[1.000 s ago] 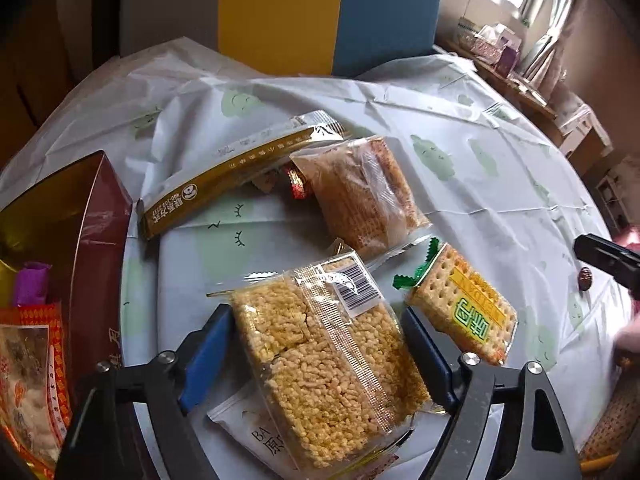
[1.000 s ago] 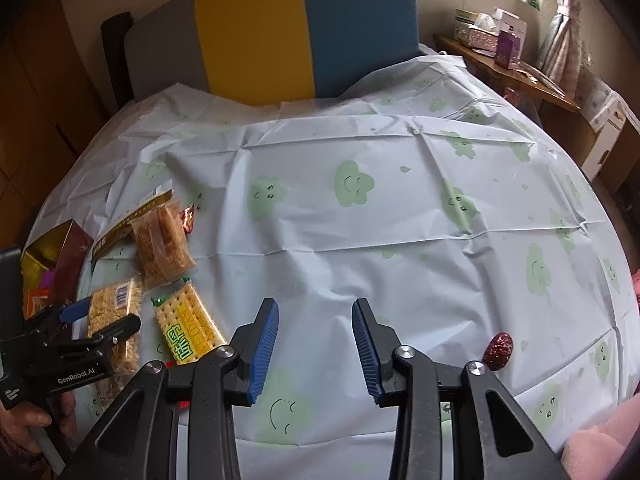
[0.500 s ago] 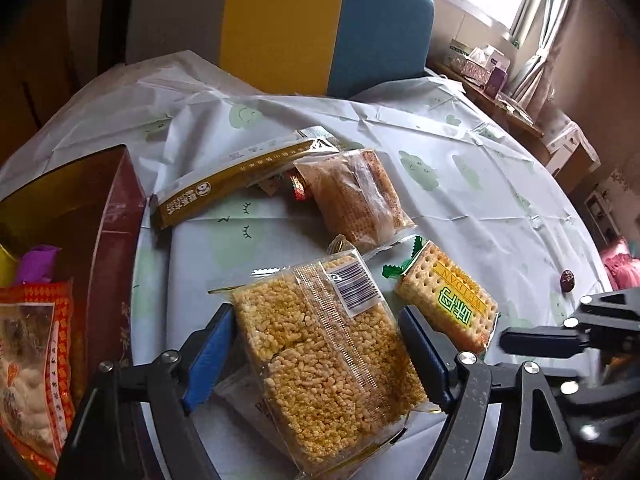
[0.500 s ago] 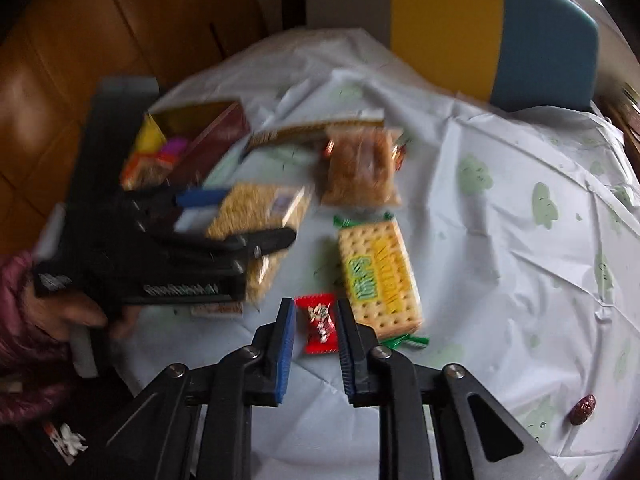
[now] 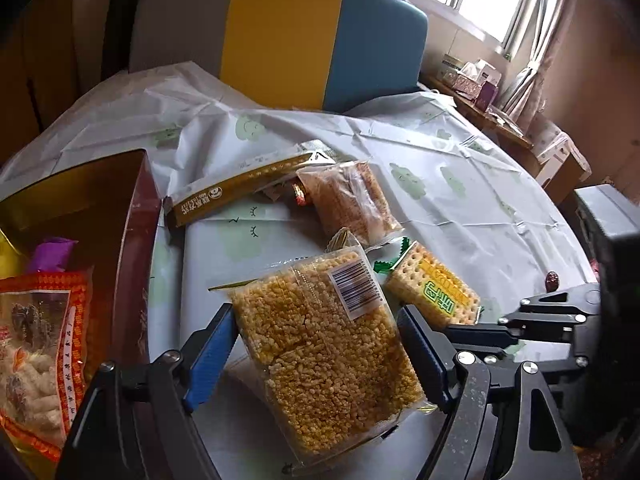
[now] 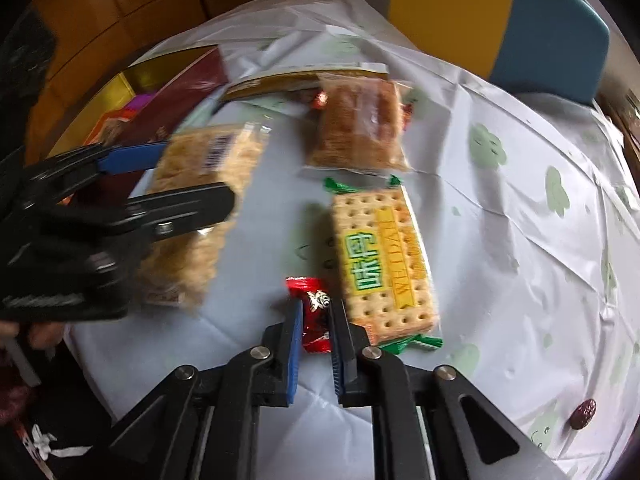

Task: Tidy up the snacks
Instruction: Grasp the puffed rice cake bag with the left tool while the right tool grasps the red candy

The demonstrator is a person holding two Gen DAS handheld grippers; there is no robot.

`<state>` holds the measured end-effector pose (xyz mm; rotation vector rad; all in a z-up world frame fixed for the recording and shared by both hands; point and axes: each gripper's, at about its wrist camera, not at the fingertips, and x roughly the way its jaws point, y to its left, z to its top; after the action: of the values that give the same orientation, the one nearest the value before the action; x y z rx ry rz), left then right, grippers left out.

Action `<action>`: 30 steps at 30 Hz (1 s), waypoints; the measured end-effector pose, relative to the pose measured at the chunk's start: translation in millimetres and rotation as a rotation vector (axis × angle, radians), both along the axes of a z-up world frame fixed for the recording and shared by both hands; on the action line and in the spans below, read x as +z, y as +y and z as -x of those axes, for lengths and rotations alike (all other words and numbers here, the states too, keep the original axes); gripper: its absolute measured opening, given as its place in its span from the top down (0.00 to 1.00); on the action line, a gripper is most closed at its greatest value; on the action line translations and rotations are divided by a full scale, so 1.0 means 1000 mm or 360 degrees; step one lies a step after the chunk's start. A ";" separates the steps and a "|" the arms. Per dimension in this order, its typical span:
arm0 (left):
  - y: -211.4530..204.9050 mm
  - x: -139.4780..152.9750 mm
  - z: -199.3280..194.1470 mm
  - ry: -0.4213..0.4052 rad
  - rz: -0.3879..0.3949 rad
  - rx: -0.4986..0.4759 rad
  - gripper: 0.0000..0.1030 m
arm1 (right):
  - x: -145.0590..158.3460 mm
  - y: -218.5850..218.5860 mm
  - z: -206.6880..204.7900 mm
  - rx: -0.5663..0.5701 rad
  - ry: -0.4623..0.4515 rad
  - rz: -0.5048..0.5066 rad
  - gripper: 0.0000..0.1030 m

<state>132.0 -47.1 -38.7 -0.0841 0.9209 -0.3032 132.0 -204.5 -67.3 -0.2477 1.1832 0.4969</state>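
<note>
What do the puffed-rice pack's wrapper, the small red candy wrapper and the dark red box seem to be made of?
Puffed-rice pack: clear glossy plastic film, since the grains show through and a barcode sticker sits on it. Small red candy wrapper: shiny printed film or foil, probably plastic; the crinkled gloss leaves it open. Dark red box: likely coated cardboard, with stiff flat walls and a gold metallic-looking lining.

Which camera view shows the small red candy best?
The right wrist view: the red candy lies between the closing pads of the right gripper, wrapper print visible. In the left wrist view it is hidden.
</note>
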 end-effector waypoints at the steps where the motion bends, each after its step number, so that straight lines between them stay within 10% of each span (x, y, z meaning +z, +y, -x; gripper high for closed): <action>1: 0.002 0.002 0.002 -0.0002 0.0015 -0.0002 0.25 | -0.001 0.000 -0.001 -0.0004 0.0002 -0.0003 0.88; 30: -0.018 -0.011 0.023 -0.0006 -0.0116 -0.0197 0.36 | -0.015 0.005 -0.003 0.0054 0.0006 0.0092 0.84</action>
<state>109.3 -64.8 -49.5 0.0410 0.9341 -0.3840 135.2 -199.5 -81.8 -0.3170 1.1998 0.4934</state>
